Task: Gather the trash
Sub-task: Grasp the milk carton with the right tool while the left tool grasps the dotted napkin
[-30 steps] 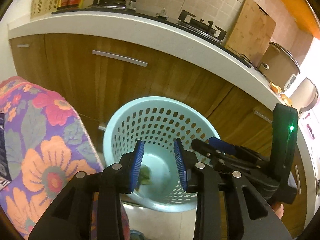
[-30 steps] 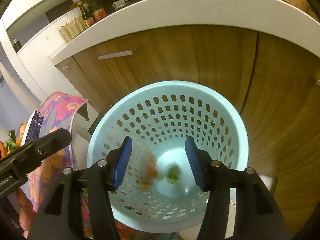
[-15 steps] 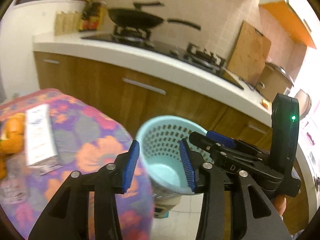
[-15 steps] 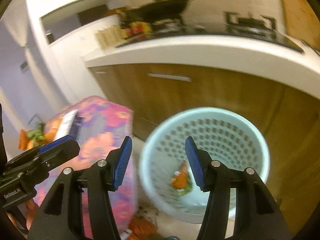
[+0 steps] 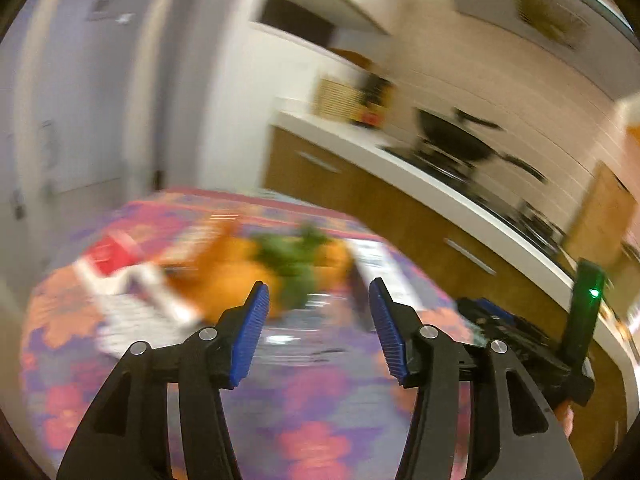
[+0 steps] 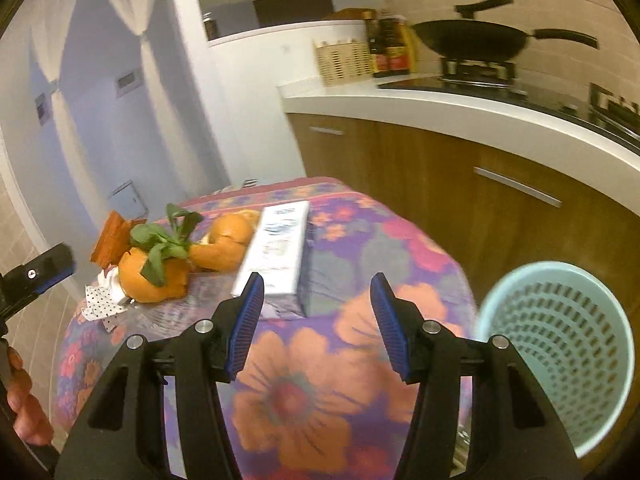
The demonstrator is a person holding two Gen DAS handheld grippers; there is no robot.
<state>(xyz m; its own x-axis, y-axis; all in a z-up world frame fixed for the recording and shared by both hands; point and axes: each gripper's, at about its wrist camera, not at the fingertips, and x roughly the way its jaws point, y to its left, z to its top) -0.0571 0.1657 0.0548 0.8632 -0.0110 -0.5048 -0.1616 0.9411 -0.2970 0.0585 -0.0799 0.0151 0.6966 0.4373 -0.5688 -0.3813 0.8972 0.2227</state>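
Both grippers, left (image 5: 318, 332) and right (image 6: 316, 320), are hanging wide open, gripping nothing. Orange peels (image 6: 160, 276) are sitting on the flowery table (image 6: 320, 392), bin (image 6: 560, 344) just beside it.

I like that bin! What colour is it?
Light blue-green basket with holes, clearest in the right wrist view.

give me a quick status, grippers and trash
Left gripper and right gripper open, empty. Orange peels, carton on table. Bin at right. Nothing blocking.
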